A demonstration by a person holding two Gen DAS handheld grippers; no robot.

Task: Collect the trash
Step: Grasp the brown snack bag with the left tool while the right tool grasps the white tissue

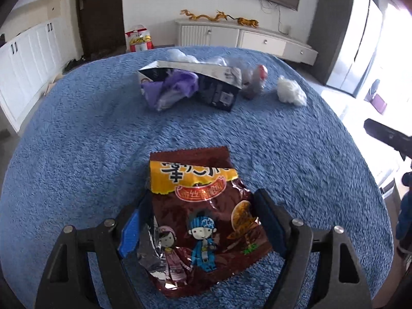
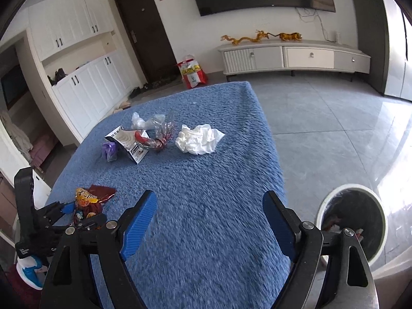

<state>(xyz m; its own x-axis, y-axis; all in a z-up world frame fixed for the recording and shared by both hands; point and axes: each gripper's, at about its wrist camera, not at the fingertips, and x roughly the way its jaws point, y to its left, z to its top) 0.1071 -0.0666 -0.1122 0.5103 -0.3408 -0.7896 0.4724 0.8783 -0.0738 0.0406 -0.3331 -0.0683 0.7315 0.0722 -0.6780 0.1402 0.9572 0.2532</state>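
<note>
My left gripper (image 1: 203, 203) is shut on a brown snack wrapper (image 1: 200, 221) with cartoon figures, held just above the blue fuzzy table cover (image 1: 77, 154); it also shows in the right wrist view (image 2: 87, 202). Further back lie a purple wrapper (image 1: 170, 90), a torn dark box (image 1: 213, 85), clear plastic (image 1: 253, 81) and a crumpled white tissue (image 1: 291, 90). My right gripper (image 2: 209, 215) is open and empty over the cover's near right part. The tissue (image 2: 198, 139), box (image 2: 131, 141) and red-clear plastic (image 2: 157, 136) lie ahead of it.
A white-rimmed trash bin (image 2: 352, 221) with some trash inside stands on the grey floor right of the table. A white TV cabinet (image 2: 296, 56), a red bag (image 2: 191, 73) and white cupboards (image 2: 85, 90) stand further back.
</note>
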